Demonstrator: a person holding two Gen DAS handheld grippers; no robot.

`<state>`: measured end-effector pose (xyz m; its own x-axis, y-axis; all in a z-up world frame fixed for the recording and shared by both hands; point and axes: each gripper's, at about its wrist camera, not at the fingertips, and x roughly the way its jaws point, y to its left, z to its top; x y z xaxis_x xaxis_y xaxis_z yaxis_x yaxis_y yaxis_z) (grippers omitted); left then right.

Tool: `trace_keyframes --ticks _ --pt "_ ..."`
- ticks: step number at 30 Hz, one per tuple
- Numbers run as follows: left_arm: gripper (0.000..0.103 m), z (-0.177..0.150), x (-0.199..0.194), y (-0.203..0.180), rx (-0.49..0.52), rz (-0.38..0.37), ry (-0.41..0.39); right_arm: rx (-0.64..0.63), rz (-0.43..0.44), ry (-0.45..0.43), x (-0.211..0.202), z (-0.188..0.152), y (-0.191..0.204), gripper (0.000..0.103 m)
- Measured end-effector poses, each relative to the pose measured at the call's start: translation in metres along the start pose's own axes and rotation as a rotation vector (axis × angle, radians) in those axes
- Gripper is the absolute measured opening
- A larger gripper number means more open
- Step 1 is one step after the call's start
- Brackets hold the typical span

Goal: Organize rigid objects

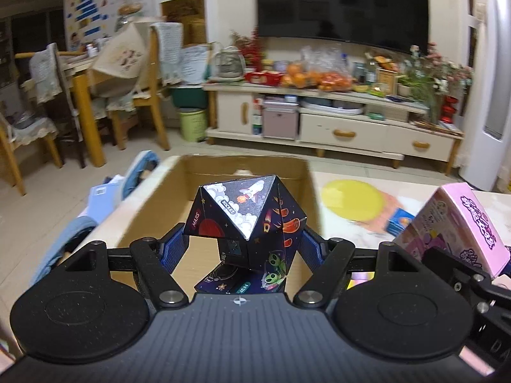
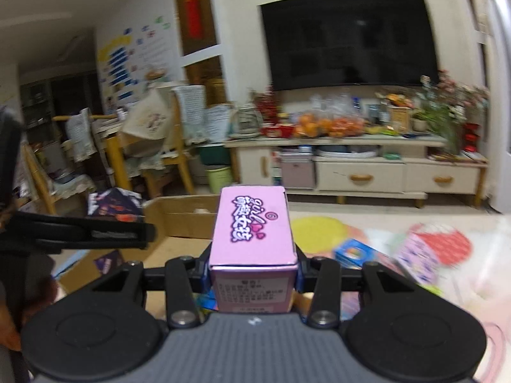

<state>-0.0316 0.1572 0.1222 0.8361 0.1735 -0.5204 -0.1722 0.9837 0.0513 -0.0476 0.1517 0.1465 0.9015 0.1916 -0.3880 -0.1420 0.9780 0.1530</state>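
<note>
behind the pale table (image 1: 351, 233) stands a cluttered tv cabinet (image 1: 335, 127). the left gripper (image 1: 246, 239) clamps a space-print folding cube (image 1: 246, 220) at frame centre, over the open cardboard box (image 1: 153, 204), likely to drop it in. the right gripper (image 2: 254, 265) pinches a pink carton (image 2: 254, 233) just right of that box, apparently bound there too.

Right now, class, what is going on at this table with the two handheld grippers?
A person is tidying toys into a cardboard box. The left gripper holds a space-themed folding puzzle in front of the open box, its jaws set wide around it. The right gripper holds a pink carton, jaws closed on its sides. A small blue box and another pink package remain on the table.
</note>
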Motion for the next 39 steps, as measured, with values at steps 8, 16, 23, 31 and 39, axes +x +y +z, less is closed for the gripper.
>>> trace_keyframes --ticks 8,16,23,31,39 --pt "0.091 0.005 0.018 0.02 -0.032 0.082 0.029 -0.064 0.08 0.041 0.042 0.005 0.035 0.043" --pt "0.091 0.006 0.02 0.033 -0.075 0.115 0.075 -0.101 0.127 0.077 0.063 -0.002 0.058 0.044" --pt "0.09 0.007 0.019 0.032 -0.09 0.13 0.092 -0.163 0.13 0.083 0.066 -0.006 0.07 0.044" --pt "0.103 0.01 0.01 0.027 -0.101 0.144 0.058 -0.149 0.153 0.106 0.071 -0.005 0.078 0.071" --pt "0.103 0.008 0.002 0.025 -0.117 0.112 0.029 -0.099 0.077 0.057 0.055 0.004 0.067 0.076"
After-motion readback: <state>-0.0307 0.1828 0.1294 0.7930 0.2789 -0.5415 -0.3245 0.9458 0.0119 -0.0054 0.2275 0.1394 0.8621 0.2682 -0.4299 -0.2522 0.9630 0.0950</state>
